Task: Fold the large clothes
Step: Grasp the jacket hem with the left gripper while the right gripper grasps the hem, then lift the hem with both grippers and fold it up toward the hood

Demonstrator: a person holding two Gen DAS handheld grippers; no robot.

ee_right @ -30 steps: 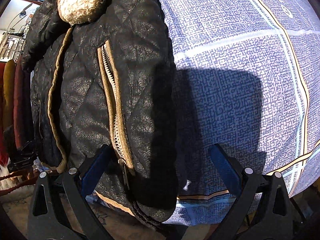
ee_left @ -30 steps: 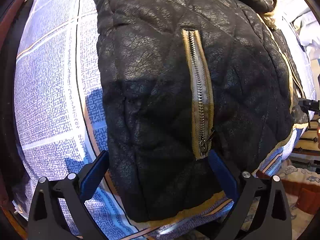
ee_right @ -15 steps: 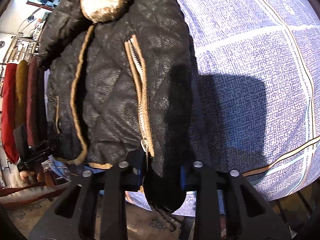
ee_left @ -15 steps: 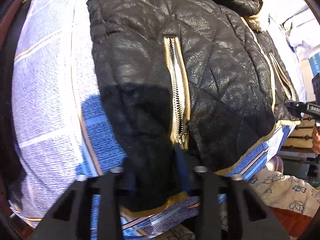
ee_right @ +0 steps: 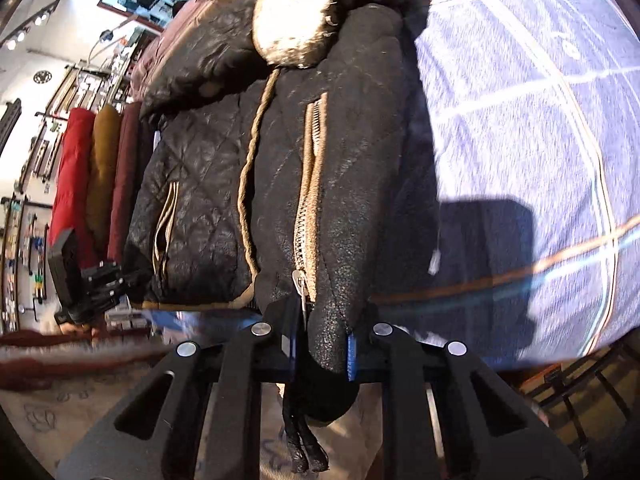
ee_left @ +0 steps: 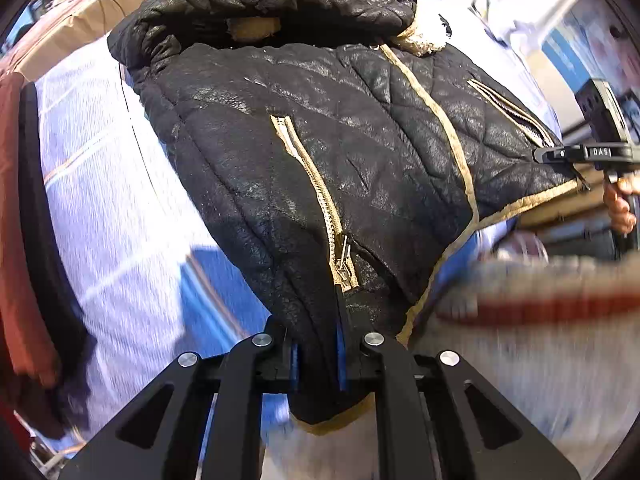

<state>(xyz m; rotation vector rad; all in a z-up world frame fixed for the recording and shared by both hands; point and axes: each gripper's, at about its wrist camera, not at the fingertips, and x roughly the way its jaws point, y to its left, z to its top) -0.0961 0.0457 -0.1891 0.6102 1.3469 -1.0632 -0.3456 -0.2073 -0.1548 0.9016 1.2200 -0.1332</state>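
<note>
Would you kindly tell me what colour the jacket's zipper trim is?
Tan trim on the black jacket, clearest in the left wrist view.

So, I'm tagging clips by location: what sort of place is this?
Probably a clothing shop or showroom: garments in red, tan and maroon hang on a wall rack, track lights line the ceiling, and the jacket lies on a bed's blue sheet.

Both wrist views look steeply down, close; sharing the jacket (ee_left: 340,152).

Right gripper (ee_right: 321,350) closing, black jacket (ee_right: 280,184) hem between fingers (ee_right: 351,354).
</note>
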